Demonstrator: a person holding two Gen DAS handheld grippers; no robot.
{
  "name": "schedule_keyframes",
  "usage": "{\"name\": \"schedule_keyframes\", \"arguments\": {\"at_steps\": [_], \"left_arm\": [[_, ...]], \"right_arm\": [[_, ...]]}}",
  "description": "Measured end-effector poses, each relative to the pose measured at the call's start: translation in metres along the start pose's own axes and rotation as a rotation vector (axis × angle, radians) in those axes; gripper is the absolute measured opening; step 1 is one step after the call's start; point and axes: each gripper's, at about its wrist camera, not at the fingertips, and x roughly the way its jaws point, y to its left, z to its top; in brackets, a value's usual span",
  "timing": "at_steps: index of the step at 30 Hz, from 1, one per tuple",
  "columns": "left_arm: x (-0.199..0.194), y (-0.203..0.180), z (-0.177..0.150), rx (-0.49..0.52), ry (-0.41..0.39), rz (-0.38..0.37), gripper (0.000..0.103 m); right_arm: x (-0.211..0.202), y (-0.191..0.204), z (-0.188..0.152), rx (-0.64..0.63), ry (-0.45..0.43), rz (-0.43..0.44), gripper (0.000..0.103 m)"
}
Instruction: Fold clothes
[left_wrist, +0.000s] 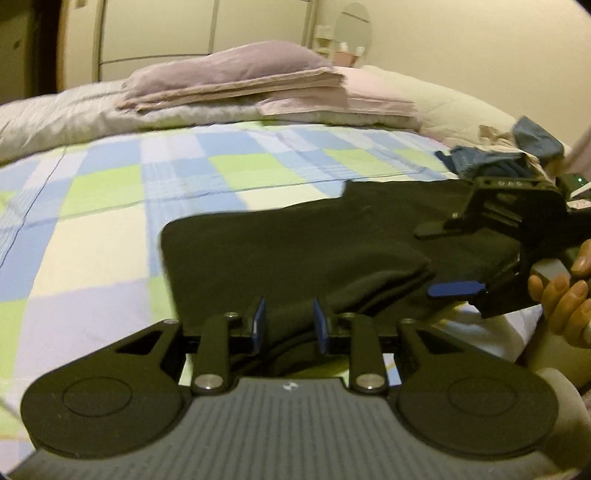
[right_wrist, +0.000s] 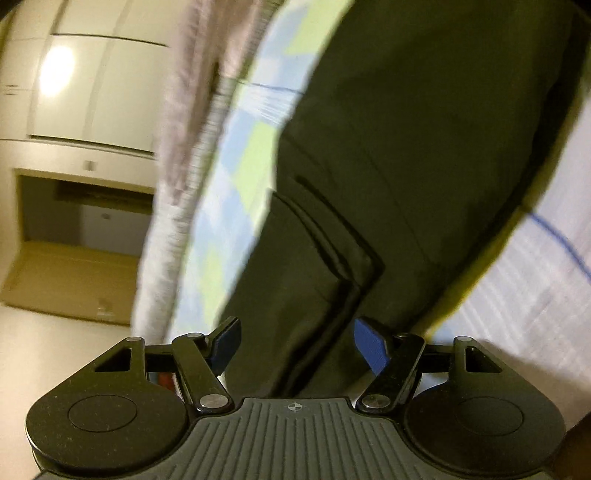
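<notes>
A black garment (left_wrist: 295, 251) lies partly folded on the checked bedspread (left_wrist: 110, 192). My left gripper (left_wrist: 289, 325) is at its near edge with the jaws apart, and black cloth lies between the blue pads (left_wrist: 260, 321). My right gripper (left_wrist: 447, 258) shows at the right of the left wrist view, turned on its side with its jaws wide apart over the garment's right end. In the right wrist view the right gripper (right_wrist: 297, 347) is open, and the garment (right_wrist: 406, 147) with a folded seam fills the space ahead.
Folded pink and lilac bedding (left_wrist: 236, 81) is stacked at the head of the bed beside a white pillow (left_wrist: 436, 96). A heap of blue clothes (left_wrist: 491, 155) lies at the right. A wardrobe (right_wrist: 92, 85) and a doorway show at the left of the right wrist view.
</notes>
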Motion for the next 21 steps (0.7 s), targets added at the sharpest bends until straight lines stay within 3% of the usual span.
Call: {"name": "schedule_keyframes", "arguments": {"at_steps": [2,7,8,9,14,17,19,21], "left_arm": [[-0.002,0.009,-0.005,-0.026,-0.002,0.018,0.024],[0.0,0.03,-0.009,-0.106,-0.013,-0.01,0.026],[0.002,0.032,-0.009,-0.114,-0.011,-0.014,0.027],[0.003,0.034,-0.009,-0.122,-0.01,-0.017,0.027],[0.003,0.037,-0.007,-0.125,-0.007,-0.031,0.021],[0.005,0.034,-0.005,-0.099,0.002,-0.022,0.018],[0.011,0.034,-0.006,-0.097,0.029,-0.006,0.018],[0.01,0.033,-0.005,-0.091,0.038,0.004,0.018]], "right_arm": [[0.007,0.005,0.0,-0.008,-0.011,-0.058,0.062],[0.02,0.017,0.0,-0.038,-0.053,-0.135,0.06],[0.024,0.02,0.0,-0.082,-0.072,-0.148,0.042],[0.028,0.022,-0.005,-0.142,-0.092,-0.19,0.015],[0.0,0.053,-0.048,-0.504,-0.262,-0.205,0.012],[-0.001,0.049,-0.054,-0.496,-0.259,-0.266,0.012],[0.022,0.034,-0.047,-0.46,-0.168,-0.329,0.014],[0.027,0.026,-0.047,-0.445,-0.167,-0.313,0.015]]}}
